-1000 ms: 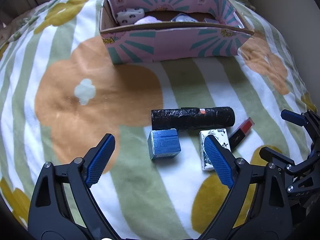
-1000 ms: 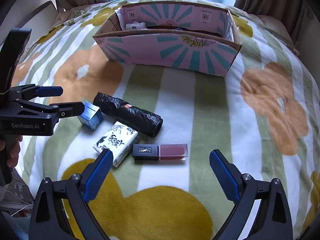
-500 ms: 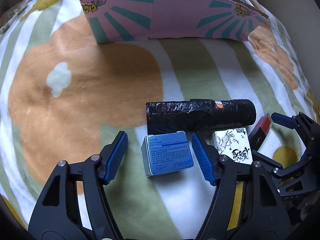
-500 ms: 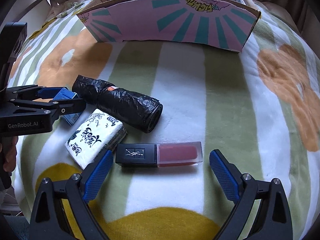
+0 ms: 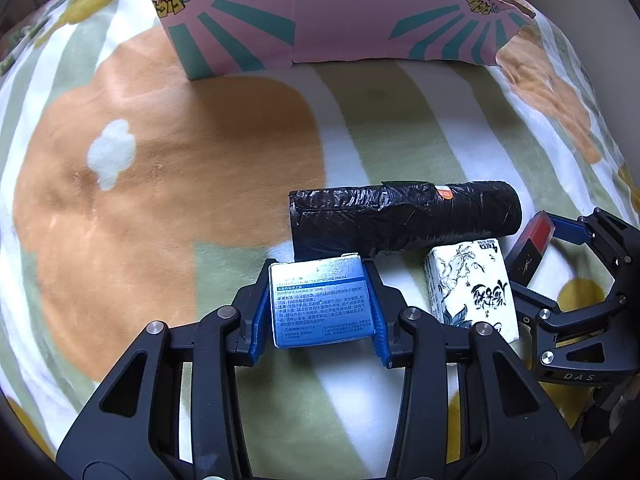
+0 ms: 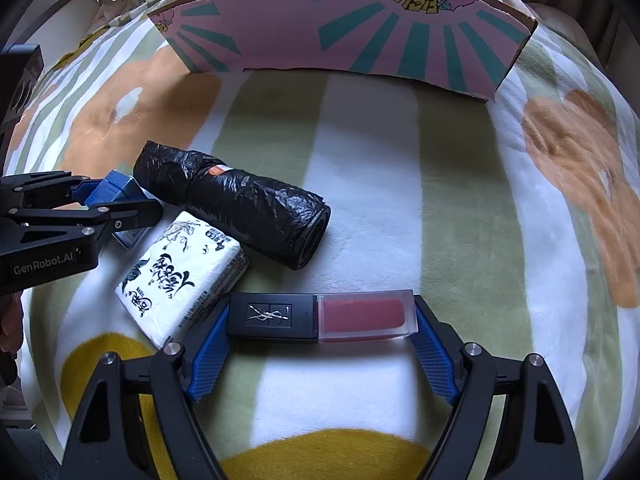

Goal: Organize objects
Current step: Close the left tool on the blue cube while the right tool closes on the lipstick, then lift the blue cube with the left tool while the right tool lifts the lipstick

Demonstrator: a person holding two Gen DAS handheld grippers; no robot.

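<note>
Half a second back my left tool (image 5: 320,308) had its blue pads spread either side of the blue box (image 5: 320,304); now both pads press against the box's sides, so I have it clamped where it sits on the blanket (image 5: 160,184), just in front of the black bag roll (image 5: 404,216). My right tool (image 6: 320,336) has also come in: its pads were well clear of the lip gloss (image 6: 322,316) before, and now they sit at the two ends of the tube, one at the black cap and one at the clear red end, though from this angle I can't be sure they are actually squeezing it. The gloss lies crosswise on the blanket, its cap end touching the tissue pack (image 6: 180,276). The pink and teal cardboard box (image 6: 352,36) stands farther back and looms larger than it did a second ago, its inside now out of view. As for writing: the blue box label reads "CREAM" above blocks of small Chinese text; the gloss cap carries a silver interlaced monogram; the tissue pack shows black brush calligraphy; the left tool's body says "GenRobot.AI", and the right tool's body shows "DAS" in the left wrist view.
</note>
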